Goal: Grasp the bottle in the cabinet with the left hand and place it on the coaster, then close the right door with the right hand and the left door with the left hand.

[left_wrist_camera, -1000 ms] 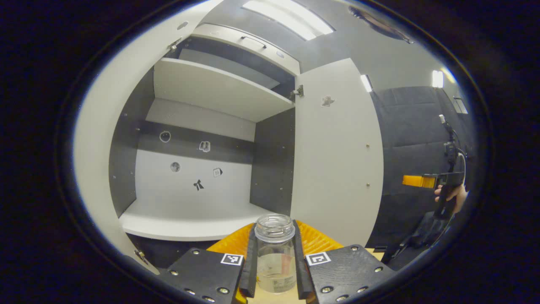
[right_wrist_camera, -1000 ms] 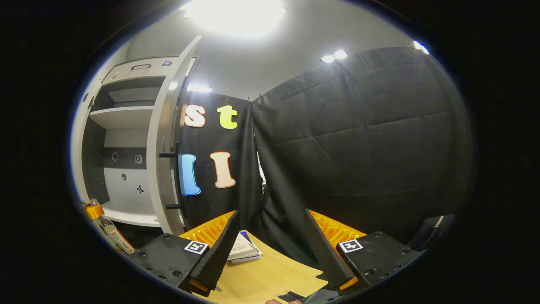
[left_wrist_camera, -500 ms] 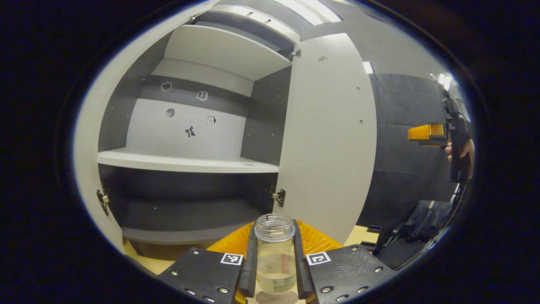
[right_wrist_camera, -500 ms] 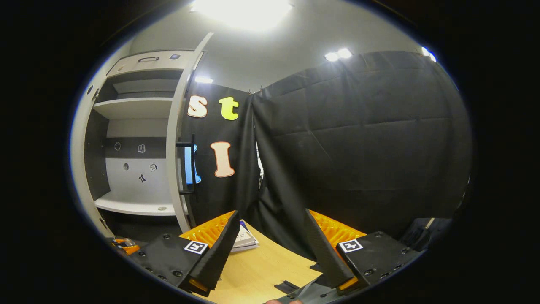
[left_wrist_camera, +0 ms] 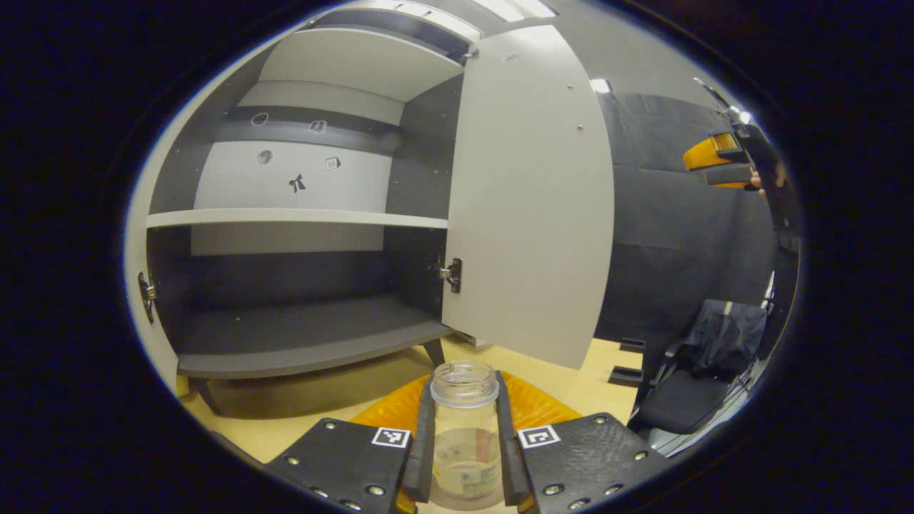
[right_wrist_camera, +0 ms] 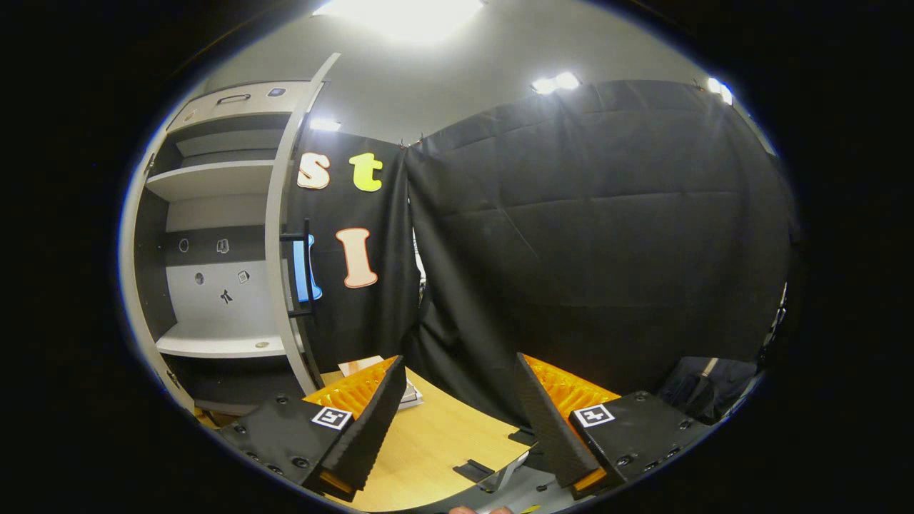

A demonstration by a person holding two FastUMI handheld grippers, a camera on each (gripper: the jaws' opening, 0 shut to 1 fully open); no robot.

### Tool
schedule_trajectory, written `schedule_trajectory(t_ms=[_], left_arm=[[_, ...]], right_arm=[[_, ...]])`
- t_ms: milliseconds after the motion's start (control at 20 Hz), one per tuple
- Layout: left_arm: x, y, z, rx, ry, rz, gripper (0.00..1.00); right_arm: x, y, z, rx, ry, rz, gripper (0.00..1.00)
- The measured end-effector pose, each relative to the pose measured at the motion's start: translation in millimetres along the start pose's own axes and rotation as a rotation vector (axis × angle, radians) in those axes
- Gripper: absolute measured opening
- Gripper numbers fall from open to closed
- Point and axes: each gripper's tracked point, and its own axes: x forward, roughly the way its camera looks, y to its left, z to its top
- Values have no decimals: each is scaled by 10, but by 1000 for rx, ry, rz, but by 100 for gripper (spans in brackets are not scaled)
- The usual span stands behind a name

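The left tool (left_wrist_camera: 464,457) gripped a clear, lidless bottle (left_wrist_camera: 465,428) by its body, low over the wooden surface (left_wrist_camera: 314,400). It looked light, rigid and slippery, possibly glass. Ahead stood the open cabinet (left_wrist_camera: 300,343), its right door (left_wrist_camera: 528,200) ajar. The right tool (right_wrist_camera: 457,421) hung open, empty.

Clear glass bottle (left_wrist_camera: 465,428); pale grey cabinet doors (left_wrist_camera: 532,200), dark grey shelves (left_wrist_camera: 300,343); light wood table (right_wrist_camera: 435,442).
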Motion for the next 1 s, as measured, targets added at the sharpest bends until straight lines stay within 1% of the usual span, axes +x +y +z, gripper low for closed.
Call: schedule_trajectory(t_ms=[100, 200, 250, 400, 500, 600, 700, 850, 950, 1000], left_arm=[[-47, -76, -29, 25, -1, -5, 34], [-51, -121, -91, 27, 7, -8, 34], [-49, -143, -135, 25, 16, -7, 40], [-158, -179, -141, 50, 7, -3, 46], [-199, -185, -158, 45, 12, 3, 48], [-258, -149, -189, 27, 27, 24, 40], [-305, -124, -160, -3, 33, 41, 62], [-411, -65, -42, -14, 42, 103, 95], [-543, -114, 73, -38, 50, 131, 95], [-629, -133, 164, -54, 45, 149, 100]], right_arm=[[-17, -33, -33, 3, 15, -12, 96], [-38, -38, -30, 12, 16, -10, 96], [-30, -46, -32, 14, 15, -11, 96], [-38, -34, -43, 13, 19, -3, 96], [-21, -17, -57, 10, 25, 5, 96], [-11, 17, -79, 10, 32, 15, 96], [2, 30, -86, 6, 34, 27, 96], [112, 46, -106, 2, 34, 51, 96], [241, 61, -123, 11, 29, 73, 97], [317, 84, -144, 13, 31, 91, 96]])
